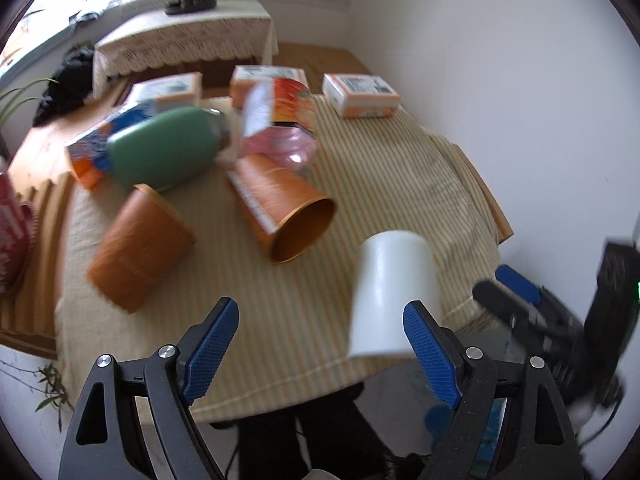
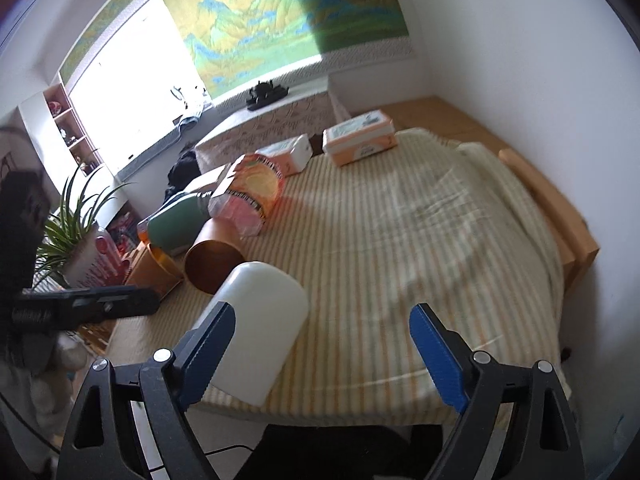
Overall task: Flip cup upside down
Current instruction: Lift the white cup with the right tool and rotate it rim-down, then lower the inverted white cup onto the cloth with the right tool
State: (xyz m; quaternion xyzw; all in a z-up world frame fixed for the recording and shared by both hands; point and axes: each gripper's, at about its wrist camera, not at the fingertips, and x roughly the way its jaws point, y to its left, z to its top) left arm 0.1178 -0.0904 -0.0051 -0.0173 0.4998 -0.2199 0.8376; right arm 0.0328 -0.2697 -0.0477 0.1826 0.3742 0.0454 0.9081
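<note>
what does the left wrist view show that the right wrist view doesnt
Only the left wrist view shows a third orange-and-white box at the table's far edge. Only the right wrist view shows the mountain landscape hanging and shelf unit. Both show the white cup standing mouth-down near the front edge, the green bottle lying down, and the striped cloth.

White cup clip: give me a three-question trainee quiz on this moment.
1. True or false: the white cup is clamped in a hand-held gripper.
2. The open-mouthed orange cup is: A upright, B on its side, C stacked.
3. What covers the table?

Key: 1 false; left hand-held gripper and right hand-held gripper are both open. 2 B. 3 a striped cloth.
</note>
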